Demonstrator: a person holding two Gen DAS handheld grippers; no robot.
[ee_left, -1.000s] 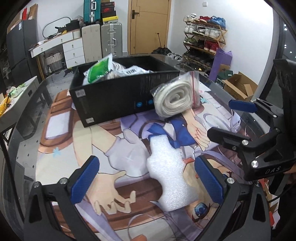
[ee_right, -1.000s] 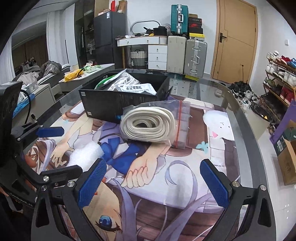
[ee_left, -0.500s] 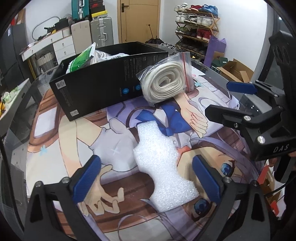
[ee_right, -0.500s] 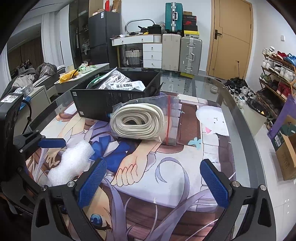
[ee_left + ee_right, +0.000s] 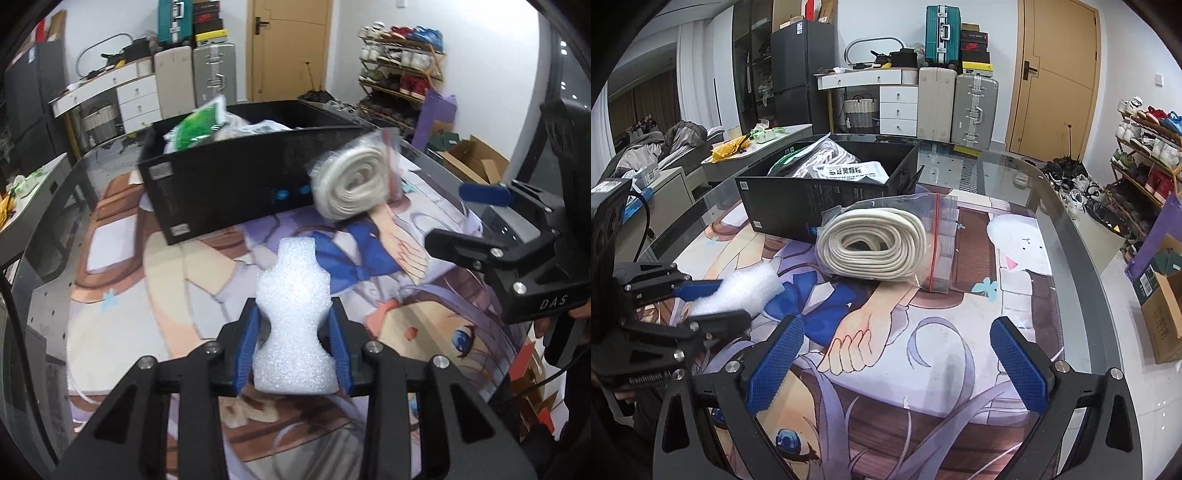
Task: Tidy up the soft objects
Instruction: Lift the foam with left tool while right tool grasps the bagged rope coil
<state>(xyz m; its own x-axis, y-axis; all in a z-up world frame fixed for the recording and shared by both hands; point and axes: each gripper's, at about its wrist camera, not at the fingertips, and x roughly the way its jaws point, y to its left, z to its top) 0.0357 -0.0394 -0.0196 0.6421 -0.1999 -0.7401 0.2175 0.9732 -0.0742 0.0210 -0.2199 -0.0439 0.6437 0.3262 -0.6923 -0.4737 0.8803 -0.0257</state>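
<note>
My left gripper [image 5: 293,343] is shut on a white foam piece [image 5: 295,314], squeezing its narrow waist over the printed mat; the foam piece also shows in the right wrist view [image 5: 742,288]. A coil of cream rope in a clear zip bag [image 5: 879,247] leans against the black box [image 5: 820,195]; the rope bag [image 5: 354,184] and the box [image 5: 229,188] also show in the left wrist view. The box holds several soft packets, one green [image 5: 199,125]. My right gripper [image 5: 894,354] is open and empty, low over the mat in front of the rope bag.
The printed mat [image 5: 960,332] covers a glass table whose curved edge [image 5: 1086,258] runs along the right. Suitcases, drawers, a door and a shoe rack stand behind. A cardboard box [image 5: 1163,302] sits on the floor at the right.
My left gripper moved forward over the foam piece and closed on it. The right gripper stayed open and shifted slightly.
</note>
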